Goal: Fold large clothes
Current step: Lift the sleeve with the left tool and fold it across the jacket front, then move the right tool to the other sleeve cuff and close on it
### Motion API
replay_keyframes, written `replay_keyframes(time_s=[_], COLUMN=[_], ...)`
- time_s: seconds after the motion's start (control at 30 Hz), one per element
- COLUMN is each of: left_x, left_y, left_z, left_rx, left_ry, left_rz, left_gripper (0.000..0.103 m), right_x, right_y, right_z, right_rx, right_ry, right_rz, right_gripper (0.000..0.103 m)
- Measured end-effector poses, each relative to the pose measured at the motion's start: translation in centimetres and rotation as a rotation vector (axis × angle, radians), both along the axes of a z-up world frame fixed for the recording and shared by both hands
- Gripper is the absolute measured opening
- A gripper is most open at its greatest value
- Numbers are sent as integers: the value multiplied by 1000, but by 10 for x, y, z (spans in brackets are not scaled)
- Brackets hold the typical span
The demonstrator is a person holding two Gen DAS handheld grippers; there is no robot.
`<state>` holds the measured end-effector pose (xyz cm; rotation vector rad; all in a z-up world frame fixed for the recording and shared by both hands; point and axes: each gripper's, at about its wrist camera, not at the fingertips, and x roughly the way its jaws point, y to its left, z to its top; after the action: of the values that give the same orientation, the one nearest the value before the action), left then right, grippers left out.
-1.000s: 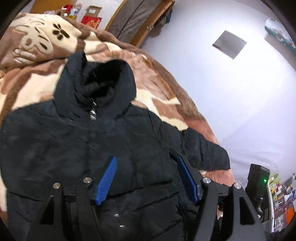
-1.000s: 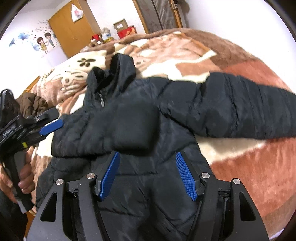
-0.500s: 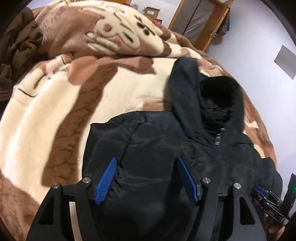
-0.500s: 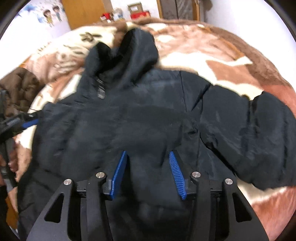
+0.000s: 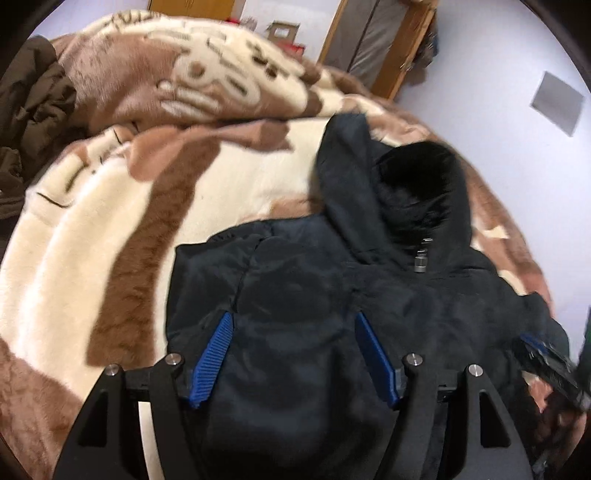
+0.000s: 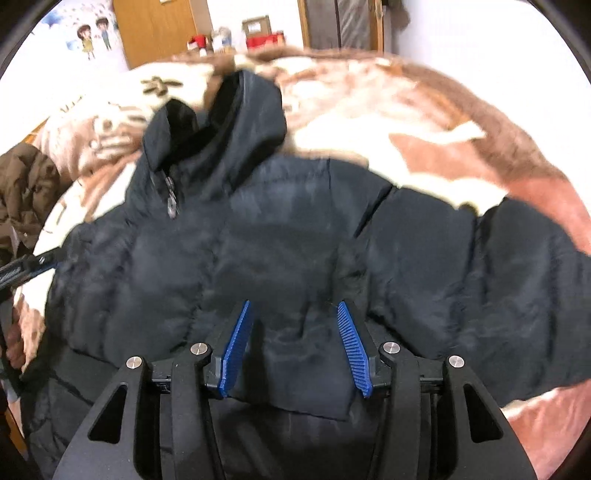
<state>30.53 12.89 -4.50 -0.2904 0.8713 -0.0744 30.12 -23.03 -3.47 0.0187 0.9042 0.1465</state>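
Observation:
A black hooded puffer jacket (image 5: 332, 295) lies face up on a brown and cream blanket (image 5: 92, 240). One sleeve lies folded across its chest (image 6: 207, 266); the other sleeve (image 6: 498, 280) stretches out to the right. My left gripper (image 5: 291, 325) is open over the jacket's folded shoulder, holding nothing. My right gripper (image 6: 293, 314) is open just above the cuff of the folded sleeve (image 6: 295, 369), jaws apart on either side of the fabric. The right gripper also shows in the left wrist view (image 5: 546, 362), and the left one in the right wrist view (image 6: 26, 267).
A dark brown garment (image 5: 29, 110) is piled at the bed's left edge, also seen in the right wrist view (image 6: 26, 192). Wooden doors (image 6: 155, 29) and boxes (image 6: 258, 31) stand beyond the bed. A white wall (image 5: 517, 166) borders the right side.
The left gripper has swung from the jacket's right side to its left shoulder. The right gripper has moved in close over the folded sleeve and its jaws have narrowed a little.

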Motion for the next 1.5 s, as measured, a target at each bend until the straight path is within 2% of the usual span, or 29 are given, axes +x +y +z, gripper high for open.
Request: replay_keyframes(time_s=[0.1,0.17,0.23,0.33,0.43,0.5,0.7,0.83,1.07,1.27,1.5], left_x=[-14,-10,-7,-9,-18,-34,-105,-155,-216,-241,-242], left_y=[-2,-2,-1,-1,-6,-8,-25,-37,-67,-96,-116], left_z=[-4,-26,-42,-42,-30,-18,24,49,83,95,107], left_rx=[25,32,8,11,34,23,47,29,39,52,79], left_ry=[4,80,126,123,116,97,20,-16,-53,-70,-92], left_rz=[-12,-3,2,13,14,6,-11,-11,-19,-61,-78], left_gripper=[71,68,67,67,67,67,67,67,67,67,67], right_x=[11,26,31,26,11,-5,-74,-121,-185,-217,-229], right_y=[4,6,4,1,-4,-6,-19,-30,-47,-63,-86], right_z=[-5,-26,-40,-37,-24,-13,23,45,79,89,93], right_rx=[-14,-22,-19,-16,-9,3,38,75,89,92,113], right_ry=[17,87,119,116,106,85,20,-16,-75,-88,-99], right_rz=[12,12,19,15,2,-3,-28,-52,-71,-69,-123], right_gripper=[49,49,49,49,49,49,49,49,49,49,49])
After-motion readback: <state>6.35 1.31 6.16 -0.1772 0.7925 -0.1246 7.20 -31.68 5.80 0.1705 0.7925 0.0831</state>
